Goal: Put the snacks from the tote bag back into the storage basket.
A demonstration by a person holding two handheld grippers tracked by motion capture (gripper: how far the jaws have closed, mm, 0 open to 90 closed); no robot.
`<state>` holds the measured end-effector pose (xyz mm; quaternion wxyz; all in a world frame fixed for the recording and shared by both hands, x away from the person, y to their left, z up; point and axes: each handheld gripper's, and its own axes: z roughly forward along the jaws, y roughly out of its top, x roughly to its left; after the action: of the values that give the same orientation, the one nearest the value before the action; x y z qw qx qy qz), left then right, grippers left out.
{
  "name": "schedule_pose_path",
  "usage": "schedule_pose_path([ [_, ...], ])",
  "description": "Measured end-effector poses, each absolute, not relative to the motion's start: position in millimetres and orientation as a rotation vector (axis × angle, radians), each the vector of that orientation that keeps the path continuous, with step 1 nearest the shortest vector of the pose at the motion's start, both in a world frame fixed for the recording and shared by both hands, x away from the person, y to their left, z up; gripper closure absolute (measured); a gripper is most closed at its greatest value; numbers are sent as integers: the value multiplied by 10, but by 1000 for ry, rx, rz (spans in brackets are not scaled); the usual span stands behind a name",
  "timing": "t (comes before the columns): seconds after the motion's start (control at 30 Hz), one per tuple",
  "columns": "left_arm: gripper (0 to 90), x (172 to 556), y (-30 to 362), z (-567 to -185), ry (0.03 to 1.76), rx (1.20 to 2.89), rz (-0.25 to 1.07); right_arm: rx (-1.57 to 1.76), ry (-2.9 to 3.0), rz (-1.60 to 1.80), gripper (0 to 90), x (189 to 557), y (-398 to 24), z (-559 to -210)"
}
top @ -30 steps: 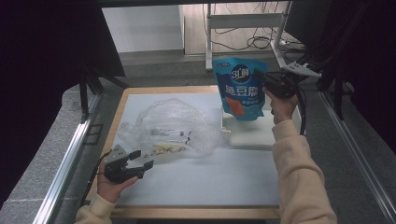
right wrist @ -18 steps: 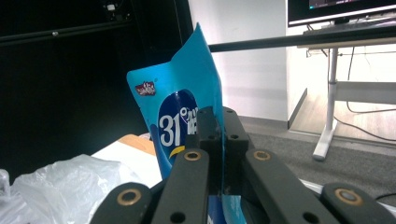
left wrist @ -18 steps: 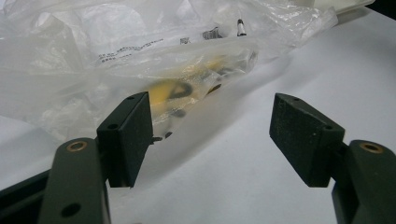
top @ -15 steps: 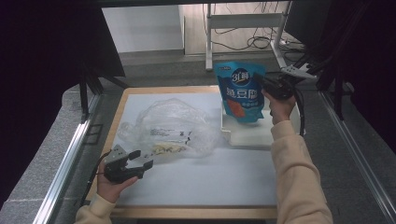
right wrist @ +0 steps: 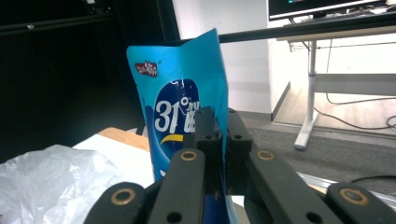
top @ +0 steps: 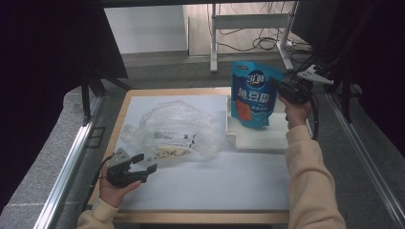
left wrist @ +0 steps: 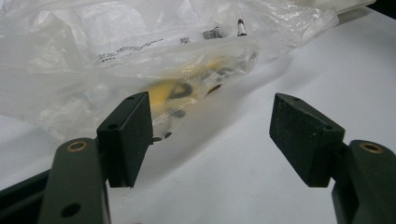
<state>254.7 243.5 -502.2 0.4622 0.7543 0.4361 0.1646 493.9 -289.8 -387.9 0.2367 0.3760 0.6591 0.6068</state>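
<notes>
The right gripper (top: 282,88) is pinching the blue pouch (top: 251,95) by its side edge, holding it upright over the white tray (top: 267,138) (long axis vertical), while the left gripper (top: 143,169), jaws spread and empty, is lying just beside the plastic bag (top: 176,129).

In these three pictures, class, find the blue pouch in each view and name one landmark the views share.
High view: blue pouch upper right, upright over the white tray, right gripper clamped on its edge.
Left gripper view: not in it.
Right gripper view: centre, rising behind the shut jaws.
Shared landmark: clear plastic bag, in all three.
</notes>
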Motion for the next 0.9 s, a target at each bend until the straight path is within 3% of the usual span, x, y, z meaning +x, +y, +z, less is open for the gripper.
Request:
schedule_pose_path([
  [0.57,301,2542,2443,-5016,1071,1855,409,1030,1807,1604,823,4927,-2968,-3883],
  [0.9,301,2536,2443,-5010,1070,1849,405,1042,1805,1591,731,4837,-2984,-3836],
])
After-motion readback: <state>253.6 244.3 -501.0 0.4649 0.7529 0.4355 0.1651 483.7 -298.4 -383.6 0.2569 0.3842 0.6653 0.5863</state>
